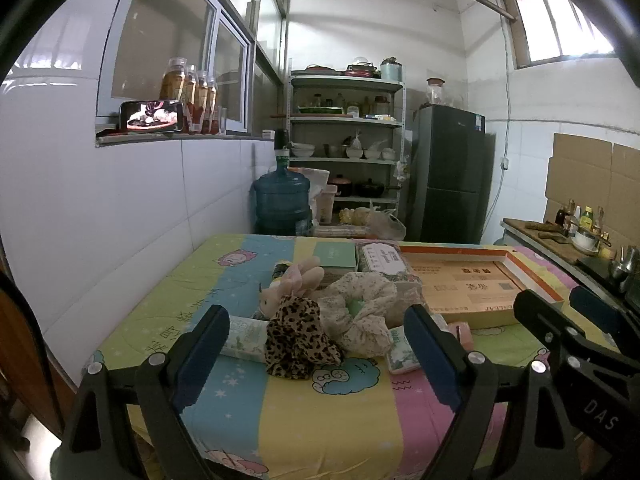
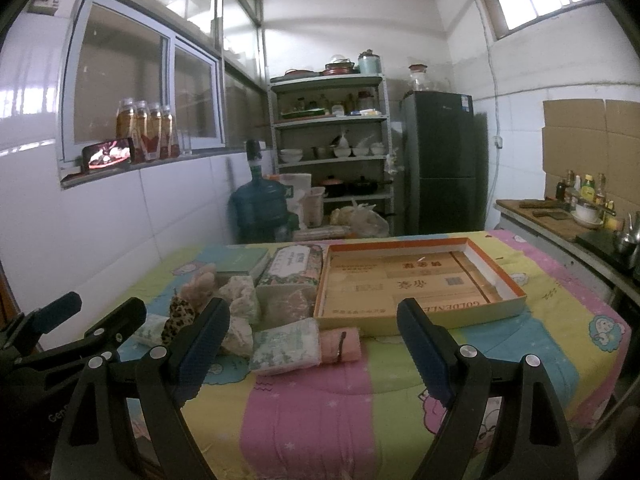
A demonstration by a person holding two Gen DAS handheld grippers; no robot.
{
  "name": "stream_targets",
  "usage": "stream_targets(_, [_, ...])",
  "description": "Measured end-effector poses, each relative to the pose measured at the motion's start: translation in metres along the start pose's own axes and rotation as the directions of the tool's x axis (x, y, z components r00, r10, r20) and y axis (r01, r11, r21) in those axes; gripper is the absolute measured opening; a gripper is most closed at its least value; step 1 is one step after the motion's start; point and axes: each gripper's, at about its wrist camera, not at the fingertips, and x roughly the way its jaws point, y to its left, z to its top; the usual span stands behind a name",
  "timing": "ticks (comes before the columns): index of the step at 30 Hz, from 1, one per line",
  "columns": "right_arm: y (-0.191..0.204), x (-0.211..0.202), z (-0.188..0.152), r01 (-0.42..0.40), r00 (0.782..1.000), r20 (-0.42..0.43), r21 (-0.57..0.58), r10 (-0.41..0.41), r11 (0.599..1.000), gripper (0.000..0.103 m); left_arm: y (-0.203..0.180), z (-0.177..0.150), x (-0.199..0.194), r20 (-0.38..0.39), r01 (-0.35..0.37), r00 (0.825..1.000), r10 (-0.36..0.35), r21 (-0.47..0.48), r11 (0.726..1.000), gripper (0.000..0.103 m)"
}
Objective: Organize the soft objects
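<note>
We hold the left gripper (image 1: pixel 316 344) and the right gripper (image 2: pixel 314 334) low over the near edge of the table, both with jaws wide apart and nothing between them. The soft pile lies just ahead: a leopard scrunchie (image 1: pixel 298 342) touching a floral scrunchie (image 1: pixel 362 312), a pink plush rabbit (image 1: pixel 294 280) behind them, tissue packs (image 2: pixel 286 344) and a rolled pink cloth (image 2: pixel 340 344) beside. A shallow cardboard tray (image 2: pixel 516 300) sits to the right of the pile, a green book (image 2: pixel 240 260) and a tissue box (image 2: pixel 296 264) behind it. A cartoon-striped quilt (image 2: pixel 304 412) covers the table. Beyond stand a water jug (image 1: pixel 282 200), shelves (image 1: pixel 346 120) and a dark fridge (image 1: pixel 450 172)
</note>
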Motion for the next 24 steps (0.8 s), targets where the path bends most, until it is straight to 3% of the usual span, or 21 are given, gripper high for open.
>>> stream_targets(24, [0.0004,-0.0009,-0.0002,-0.002,1.000,0.001,0.002,0.002,1.000,0.087,0.0005,0.0011,0.0001,0.001,0.009,1.000,-0.009,-0.006,1.000,0.090])
